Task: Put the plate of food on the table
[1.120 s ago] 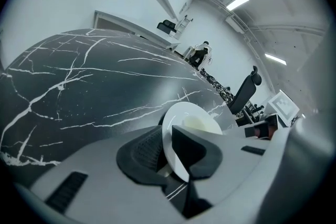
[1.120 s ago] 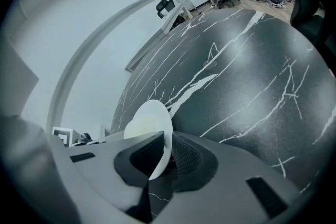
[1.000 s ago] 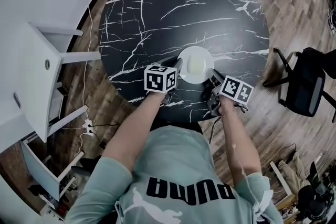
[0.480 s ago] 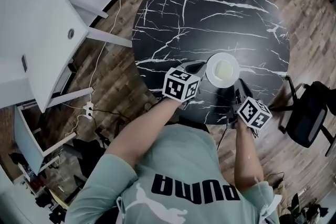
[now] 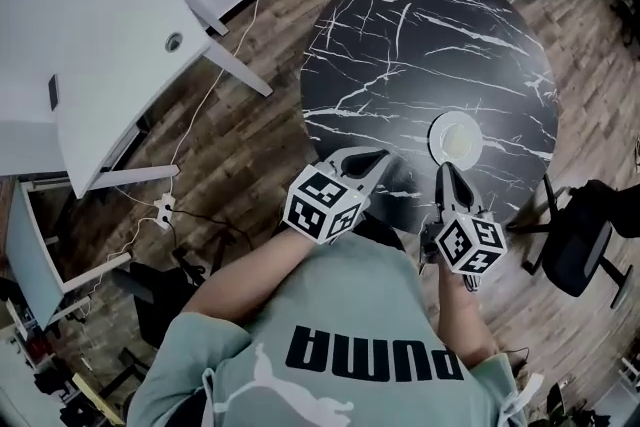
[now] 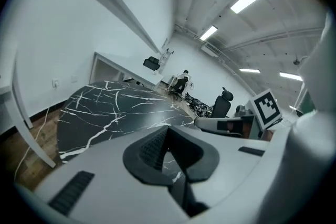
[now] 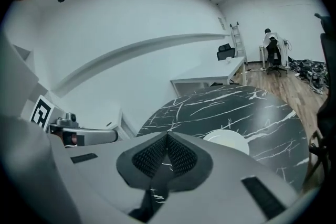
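Down on the round black marble table (image 5: 400, 45), toward its lower right part, sits the white plate (image 5: 455, 138) with a pale portion of food (image 5: 456, 143) in its middle. No gripper touches it. The right gripper (image 5: 442, 171) hangs just below the plate at the table's near edge, its jaws pressed together with nothing between them. The left gripper (image 5: 374, 158) is over the table's lower left edge, well apart from the plate, jaws likewise closed and empty. A white desk (image 5: 100, 65) fills the upper left, and a black office chair (image 5: 580, 240) stands at the right on the wooden floor (image 5: 250, 115).
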{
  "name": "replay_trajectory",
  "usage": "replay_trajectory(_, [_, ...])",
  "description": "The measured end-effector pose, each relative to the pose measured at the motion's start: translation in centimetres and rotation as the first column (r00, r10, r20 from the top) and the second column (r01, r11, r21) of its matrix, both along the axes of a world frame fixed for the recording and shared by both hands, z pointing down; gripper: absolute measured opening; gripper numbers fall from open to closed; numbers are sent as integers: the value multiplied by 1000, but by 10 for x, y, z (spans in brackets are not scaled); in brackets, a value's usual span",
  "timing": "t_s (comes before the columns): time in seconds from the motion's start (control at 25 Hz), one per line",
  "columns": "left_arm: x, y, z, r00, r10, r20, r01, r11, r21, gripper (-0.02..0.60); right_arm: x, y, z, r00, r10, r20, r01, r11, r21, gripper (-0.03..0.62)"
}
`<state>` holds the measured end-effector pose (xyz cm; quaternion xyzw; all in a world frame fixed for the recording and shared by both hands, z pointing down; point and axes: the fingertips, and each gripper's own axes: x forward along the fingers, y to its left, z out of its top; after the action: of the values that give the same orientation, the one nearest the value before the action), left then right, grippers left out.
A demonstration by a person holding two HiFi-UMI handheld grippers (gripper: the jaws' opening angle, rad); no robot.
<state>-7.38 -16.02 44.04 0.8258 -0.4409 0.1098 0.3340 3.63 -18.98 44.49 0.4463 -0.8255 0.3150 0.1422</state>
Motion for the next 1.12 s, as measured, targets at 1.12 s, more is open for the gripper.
replay_trajectory(1.12, [-118,205,-116,998,44,54,-59,942,330,8,-127,199,-130,996,-49,-73,69,948,312,9])
